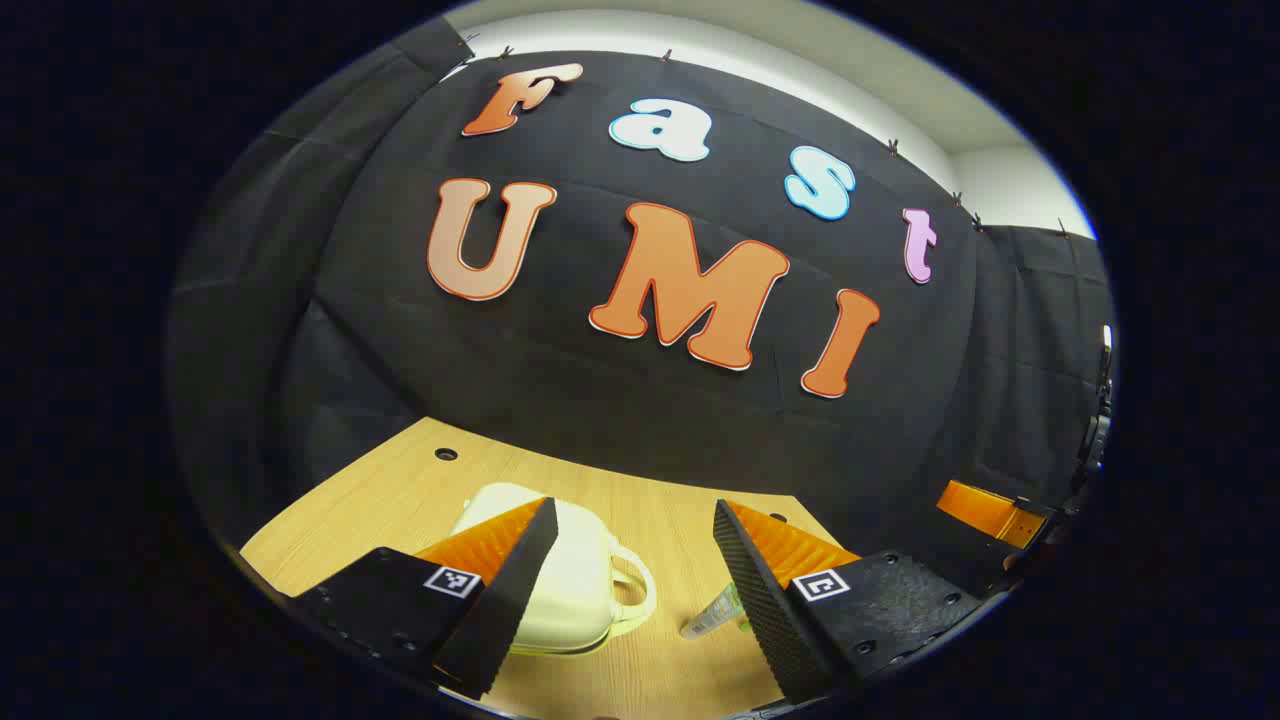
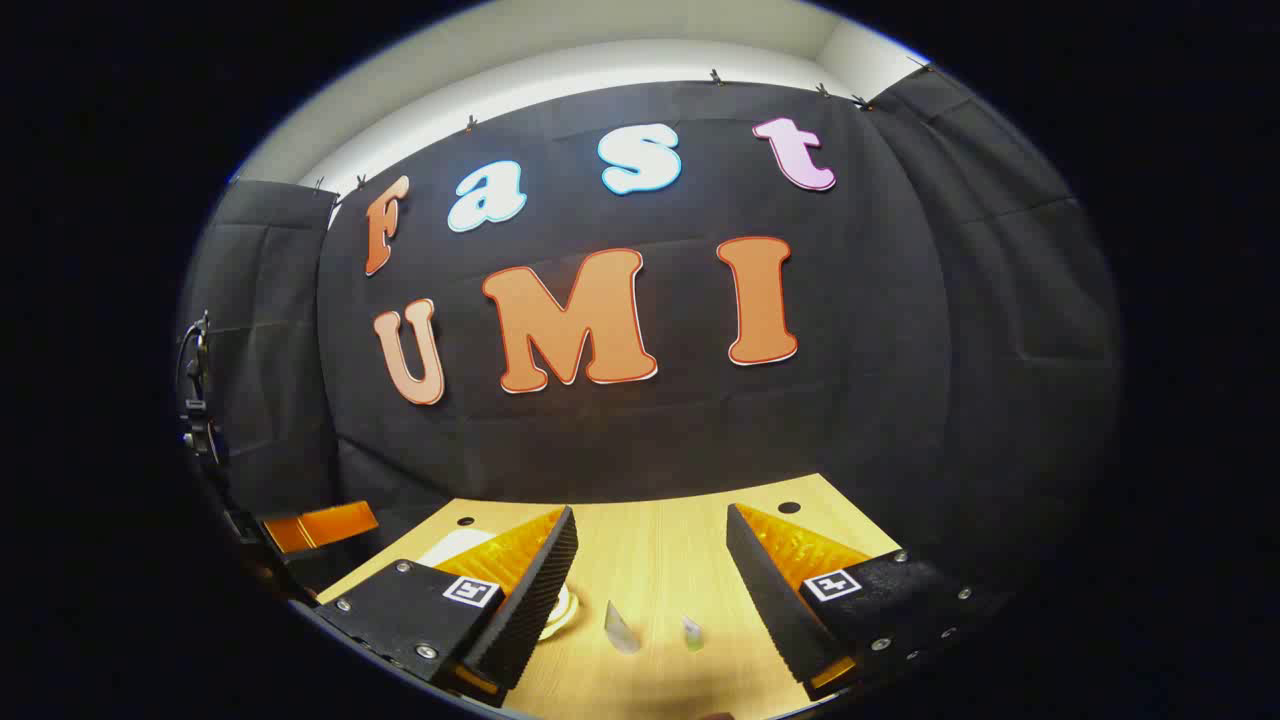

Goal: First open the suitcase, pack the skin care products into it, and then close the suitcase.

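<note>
My left gripper (image 1: 628, 580) hangs above the desk (image 1: 400, 495) with its fingers (image 1: 515, 580) spread wide and nothing between them. Past the left-hand finger in the left gripper view lies the suitcase (image 1: 575, 590), a small cream hard case lying flat with its lid down and its handle (image 1: 635, 590) looping out toward the gap between my fingers. Just beside the other finger a clear tube (image 1: 715, 612) of skin care lies on the wood, partly hidden behind that finger, apart from the suitcase. At the far right edge of this view I catch an orange part of my other gripper (image 1: 985, 510), well apart from the suitcase.

My right gripper (image 2: 650, 585) is likewise held over the desk (image 2: 650, 540), fingers (image 2: 535, 590) parted and holding nothing. In the right gripper view two small skin care items show in the gap ahead: a pale tube (image 2: 620, 628) and, just beside it, a smaller tube with a greenish tint (image 2: 691, 633); I cannot tell whether they stand or lie. Behind my left-hand finger a sliver of the suitcase (image 2: 450, 545) shows, cream against the wood, well apart from the two tubes. Round holes (image 2: 789, 508) mark the far corners of the desk, which ends at the black cloth wall (image 2: 880, 330).
</note>
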The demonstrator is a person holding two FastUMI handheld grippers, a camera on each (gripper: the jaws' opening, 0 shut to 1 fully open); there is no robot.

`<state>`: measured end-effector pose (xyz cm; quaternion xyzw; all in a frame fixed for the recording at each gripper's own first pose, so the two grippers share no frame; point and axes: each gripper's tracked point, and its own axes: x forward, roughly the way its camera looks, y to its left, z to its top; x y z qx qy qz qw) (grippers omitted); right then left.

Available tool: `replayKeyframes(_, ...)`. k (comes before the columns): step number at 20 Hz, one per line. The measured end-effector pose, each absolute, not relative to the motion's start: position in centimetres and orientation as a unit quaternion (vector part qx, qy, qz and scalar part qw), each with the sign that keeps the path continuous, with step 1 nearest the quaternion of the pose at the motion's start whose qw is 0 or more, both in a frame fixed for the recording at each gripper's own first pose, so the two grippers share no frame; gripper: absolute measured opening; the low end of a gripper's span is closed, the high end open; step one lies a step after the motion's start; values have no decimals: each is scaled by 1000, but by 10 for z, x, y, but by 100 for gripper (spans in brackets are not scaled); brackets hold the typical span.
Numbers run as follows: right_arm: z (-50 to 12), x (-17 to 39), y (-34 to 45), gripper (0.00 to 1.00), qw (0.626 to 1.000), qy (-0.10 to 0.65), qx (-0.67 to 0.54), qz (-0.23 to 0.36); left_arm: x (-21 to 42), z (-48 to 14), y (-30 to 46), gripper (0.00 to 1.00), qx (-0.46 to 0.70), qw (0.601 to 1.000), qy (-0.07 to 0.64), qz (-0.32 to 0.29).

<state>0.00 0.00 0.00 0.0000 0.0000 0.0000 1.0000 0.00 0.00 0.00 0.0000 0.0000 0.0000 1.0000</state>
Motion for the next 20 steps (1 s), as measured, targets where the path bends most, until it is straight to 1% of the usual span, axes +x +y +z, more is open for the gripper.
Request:
replayKeyframes(3, 8, 11, -20, 95, 1000, 0, -20, 8, 12, 5, -14, 98, 18, 1000, -4, 13)
replayKeyframes(6, 18, 24, -38, 95, 999, -4, -43, 17, 20, 13, -38, 97, 9, 999, -30, 7)
replayKeyframes(10, 27, 44, -56, 95, 997, -12, -62, 36, 25, 13, -45, 97, 37, 997, -46, 44)
replayKeyframes(14, 29, 60, -60, 95, 995, -13, -77, 56, 23, 7, -43, 97, 54, 994, -44, 81)
replayKeyframes(15, 27, 62, -63, 95, 995, -13, -78, 56, 25, 6, -42, 100, 53, 994, -43, 84)
replayKeyframes(16, 24, 64, -64, 95, 995, -12, -80, 53, 27, 3, -43, 97, 52, 994, -42, 84)
replayKeyframes(20, 20, 66, -71, 95, 996, -8, -82, 19, 51, 0, -35, 97, 78, 994, -22, 72)
